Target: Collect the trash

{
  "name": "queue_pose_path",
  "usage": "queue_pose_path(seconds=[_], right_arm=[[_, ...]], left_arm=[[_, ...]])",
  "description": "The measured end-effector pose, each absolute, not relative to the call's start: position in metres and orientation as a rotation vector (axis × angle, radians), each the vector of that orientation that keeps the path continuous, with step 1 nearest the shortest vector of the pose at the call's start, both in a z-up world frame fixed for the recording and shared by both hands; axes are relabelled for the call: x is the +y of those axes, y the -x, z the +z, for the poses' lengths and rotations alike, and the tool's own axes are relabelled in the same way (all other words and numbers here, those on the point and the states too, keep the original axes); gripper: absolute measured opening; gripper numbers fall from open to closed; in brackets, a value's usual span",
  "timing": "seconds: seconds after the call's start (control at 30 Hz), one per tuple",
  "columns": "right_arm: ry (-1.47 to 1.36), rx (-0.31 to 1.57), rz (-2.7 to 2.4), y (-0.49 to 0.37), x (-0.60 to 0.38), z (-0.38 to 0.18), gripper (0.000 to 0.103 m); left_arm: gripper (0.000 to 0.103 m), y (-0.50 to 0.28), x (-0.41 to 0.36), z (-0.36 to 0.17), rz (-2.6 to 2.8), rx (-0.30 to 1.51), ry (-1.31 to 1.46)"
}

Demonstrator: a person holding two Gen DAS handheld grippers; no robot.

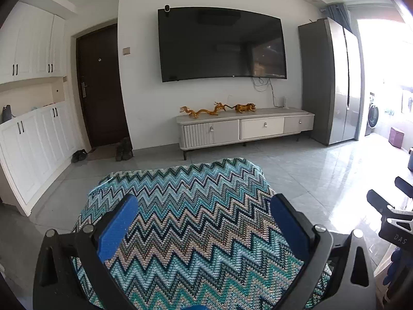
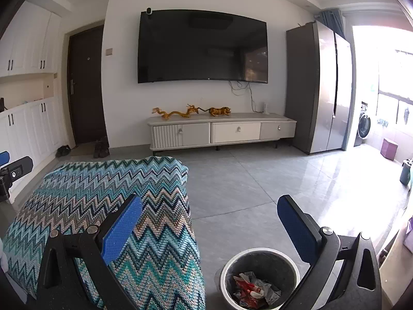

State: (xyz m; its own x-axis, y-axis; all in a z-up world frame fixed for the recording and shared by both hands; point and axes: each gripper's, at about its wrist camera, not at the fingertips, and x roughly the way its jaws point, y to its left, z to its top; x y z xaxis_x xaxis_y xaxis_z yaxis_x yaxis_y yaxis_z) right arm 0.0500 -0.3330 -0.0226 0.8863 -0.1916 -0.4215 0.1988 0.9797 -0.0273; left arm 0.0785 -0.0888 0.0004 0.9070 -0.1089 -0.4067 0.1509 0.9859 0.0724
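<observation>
A round grey trash bin [image 2: 259,279] stands on the floor at the bottom of the right wrist view, with crumpled red and white wrappers [image 2: 254,290] inside. My right gripper [image 2: 210,206] is open and empty, held above the bin and the edge of the zigzag-patterned cloth [image 2: 108,206]. My left gripper [image 1: 205,202] is open and empty, held over the same cloth [image 1: 193,219]. The right gripper's side shows at the right edge of the left wrist view [image 1: 389,206]. No loose trash shows on the cloth.
A low TV cabinet [image 2: 222,130] with golden figurines stands against the far wall under a large TV [image 2: 204,46]. A tall grey fridge [image 2: 320,87] is at the right. White cupboards [image 1: 33,139] line the left wall. Grey tiled floor [image 2: 258,180] lies between.
</observation>
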Motion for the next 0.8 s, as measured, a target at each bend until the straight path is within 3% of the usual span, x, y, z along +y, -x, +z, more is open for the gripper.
queue_pose_path(seconds=[0.8], right_arm=[[-0.024, 0.486, -0.255, -0.042, -0.353, -0.041, 0.103]], left_arm=[[0.103, -0.076, -0.129, -0.030, -0.220, 0.461, -0.176]])
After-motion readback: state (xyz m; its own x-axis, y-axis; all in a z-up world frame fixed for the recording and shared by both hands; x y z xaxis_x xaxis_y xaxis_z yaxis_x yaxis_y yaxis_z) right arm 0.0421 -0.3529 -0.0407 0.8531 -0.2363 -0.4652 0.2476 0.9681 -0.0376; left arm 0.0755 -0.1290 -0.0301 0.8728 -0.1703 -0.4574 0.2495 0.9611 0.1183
